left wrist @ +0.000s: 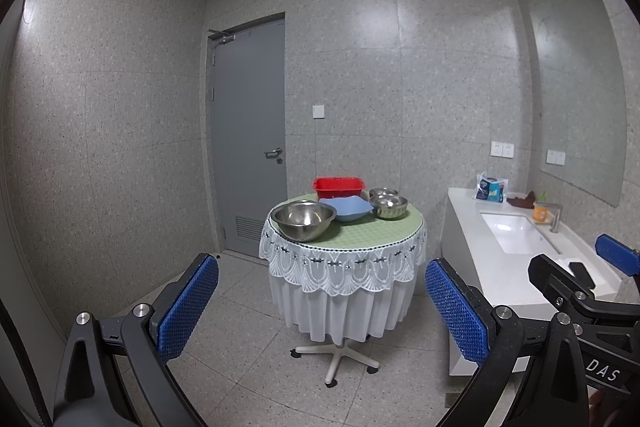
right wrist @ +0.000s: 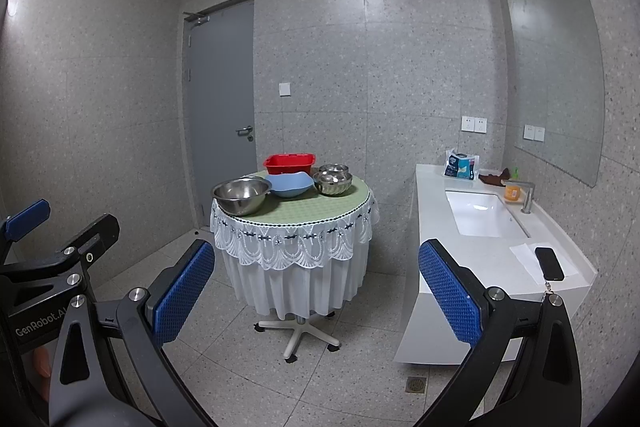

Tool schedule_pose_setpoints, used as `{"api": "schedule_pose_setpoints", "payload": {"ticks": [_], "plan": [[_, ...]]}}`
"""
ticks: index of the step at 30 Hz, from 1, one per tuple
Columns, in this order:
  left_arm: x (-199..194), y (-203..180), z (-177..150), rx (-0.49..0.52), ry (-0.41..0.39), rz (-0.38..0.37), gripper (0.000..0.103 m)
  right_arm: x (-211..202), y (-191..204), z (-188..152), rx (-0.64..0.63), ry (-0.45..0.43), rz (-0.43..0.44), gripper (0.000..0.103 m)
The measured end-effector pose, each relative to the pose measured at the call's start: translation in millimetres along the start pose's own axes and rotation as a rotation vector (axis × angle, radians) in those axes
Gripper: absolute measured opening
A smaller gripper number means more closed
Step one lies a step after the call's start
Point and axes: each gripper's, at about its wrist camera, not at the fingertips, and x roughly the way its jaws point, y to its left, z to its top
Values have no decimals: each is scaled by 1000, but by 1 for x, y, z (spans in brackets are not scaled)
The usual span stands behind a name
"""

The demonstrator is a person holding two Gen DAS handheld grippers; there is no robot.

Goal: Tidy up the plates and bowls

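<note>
Left wrist view, both claws wide, round steel bowl (left wrist: 303, 219), scalloped blue plate (left wrist: 346, 207).

A round table (right wrist: 320, 213) stands on a white star-shaped wheeled base on the speckled tile floor (right wrist: 224, 359), covered by a white pleated skirt, a lace-edged cloth and a green top. On it, at the near left edge, sits a large steel bowl (right wrist: 241, 195). Just behind and to its right lies a blue dish (right wrist: 289, 184) with a wavy rim, touching or nearly touching the bowl. Behind the dish, at the far edge, is a red tub (right wrist: 289, 163). On the right side stand two smaller steel bowls, one (right wrist: 333, 183) in front of the other (right wrist: 333, 169), close together. The near right part of the green top is bare.
</note>
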Motion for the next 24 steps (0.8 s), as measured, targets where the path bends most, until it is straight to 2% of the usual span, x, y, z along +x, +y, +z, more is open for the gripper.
{"api": "schedule_pose_setpoints", "payload": {"ticks": [24], "plan": [[-2,-1,-3,4,-2,3,102,-1,-2,-1,3,3,0,103]]}}
